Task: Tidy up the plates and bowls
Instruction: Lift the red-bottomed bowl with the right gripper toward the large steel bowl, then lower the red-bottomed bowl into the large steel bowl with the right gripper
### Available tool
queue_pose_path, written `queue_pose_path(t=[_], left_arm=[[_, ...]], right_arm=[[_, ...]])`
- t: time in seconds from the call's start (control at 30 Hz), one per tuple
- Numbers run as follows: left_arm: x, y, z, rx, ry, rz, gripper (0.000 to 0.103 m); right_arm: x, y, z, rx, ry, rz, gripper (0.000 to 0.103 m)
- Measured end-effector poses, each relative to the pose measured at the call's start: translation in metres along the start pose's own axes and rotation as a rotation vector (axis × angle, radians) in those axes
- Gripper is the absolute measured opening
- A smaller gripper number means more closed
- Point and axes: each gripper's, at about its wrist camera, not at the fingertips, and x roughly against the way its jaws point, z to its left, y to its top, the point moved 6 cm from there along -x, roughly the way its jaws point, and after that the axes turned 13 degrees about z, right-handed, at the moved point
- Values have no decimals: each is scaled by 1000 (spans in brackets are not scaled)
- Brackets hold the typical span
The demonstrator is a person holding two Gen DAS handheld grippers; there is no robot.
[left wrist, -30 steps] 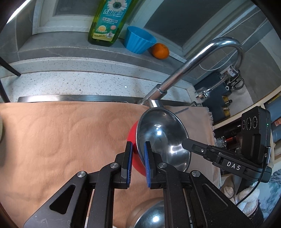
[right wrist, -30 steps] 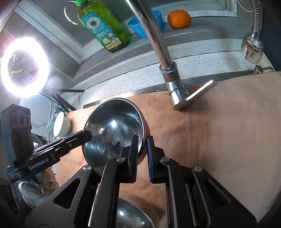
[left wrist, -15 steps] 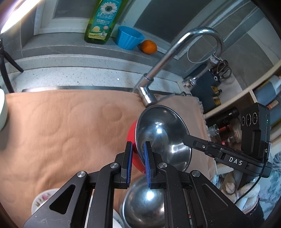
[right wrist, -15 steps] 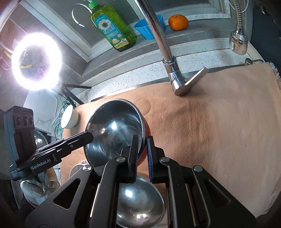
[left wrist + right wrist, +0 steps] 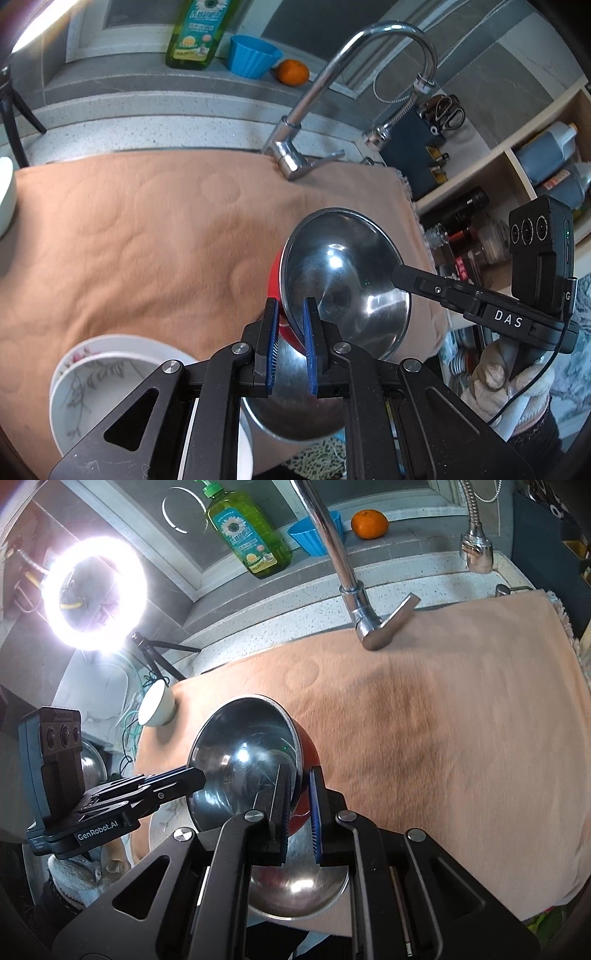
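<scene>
A steel bowl with a red outside [image 5: 343, 280] [image 5: 243, 753] hangs tilted above the peach towel [image 5: 129, 240]. My left gripper [image 5: 290, 306] is shut on its near rim, one blue pad inside and one on the red wall. My right gripper [image 5: 300, 775] is shut on the opposite rim and shows in the left wrist view as a black arm [image 5: 399, 275]. Just below the held bowl sits a second steel bowl [image 5: 291, 406] [image 5: 299, 886] at the towel's near edge. A white floral bowl [image 5: 96, 380] stands left of it.
A small white bowl [image 5: 157, 705] rests on the towel's far left corner. The faucet [image 5: 321, 85] arches over the back, with a soap bottle [image 5: 247, 531], blue cup [image 5: 253, 55] and orange [image 5: 293, 72] on the ledge. A ring light [image 5: 92, 594] glares left; shelves with bottles [image 5: 546, 162] stand right.
Both grippers have carried the bowl back from the faucet toward the towel's near edge. The second steel bowl and the white floral bowl have come into view beneath.
</scene>
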Motion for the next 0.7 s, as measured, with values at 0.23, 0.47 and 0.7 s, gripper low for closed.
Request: queue_pose_path(t=[0.23,0.47,0.7], left_arm=[[-5,-20,2,-11,0,34,11],[-14,-34,3,-27,15,76,11],[-23,-42,2,-50,35,109,11]], right_arm=[[-5,-22,2,8,-8,20,10],[-13,-40,1,7,-11,47,10],[-29,-53,-5,4,-36,91,10]])
